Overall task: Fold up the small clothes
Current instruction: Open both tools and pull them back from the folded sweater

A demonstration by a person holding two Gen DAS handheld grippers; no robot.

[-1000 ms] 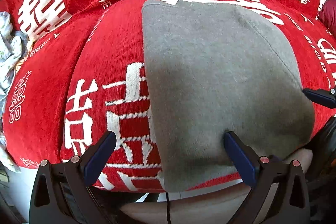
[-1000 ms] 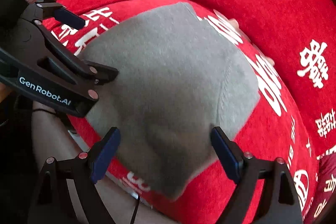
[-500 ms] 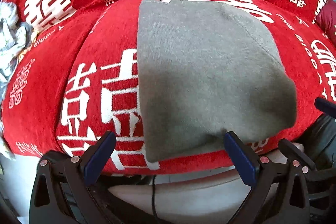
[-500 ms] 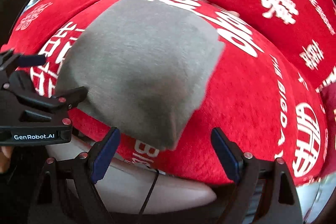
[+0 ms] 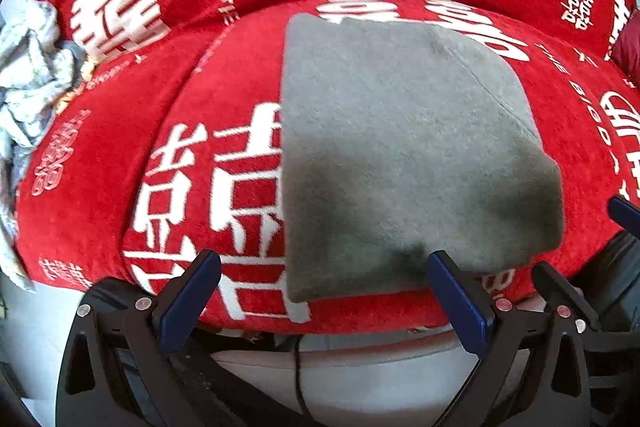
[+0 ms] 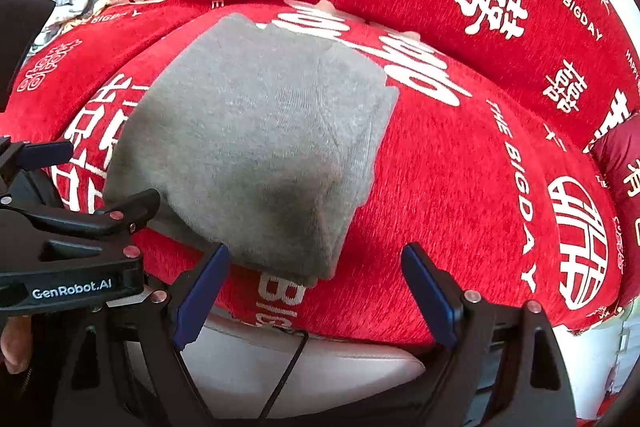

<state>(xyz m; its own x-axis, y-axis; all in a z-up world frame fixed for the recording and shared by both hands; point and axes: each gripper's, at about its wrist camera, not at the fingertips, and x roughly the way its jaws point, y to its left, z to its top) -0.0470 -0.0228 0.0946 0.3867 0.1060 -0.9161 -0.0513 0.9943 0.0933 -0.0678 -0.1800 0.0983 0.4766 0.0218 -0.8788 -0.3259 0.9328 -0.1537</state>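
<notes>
Now I am holding both grippers spread wide and gripping nothing: my left gripper [image 5: 322, 291] and right gripper [image 6: 316, 287] are hovering at the front edge of the red cushion [image 6: 460, 167], where the folded grey garment [image 5: 400, 155] is lying flat.

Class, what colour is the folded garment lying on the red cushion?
Plain grey, with no print. The folded garment shows best in the left wrist view.

Both wrist views face the sofa cushion [image 5: 224, 75] closely.
</notes>
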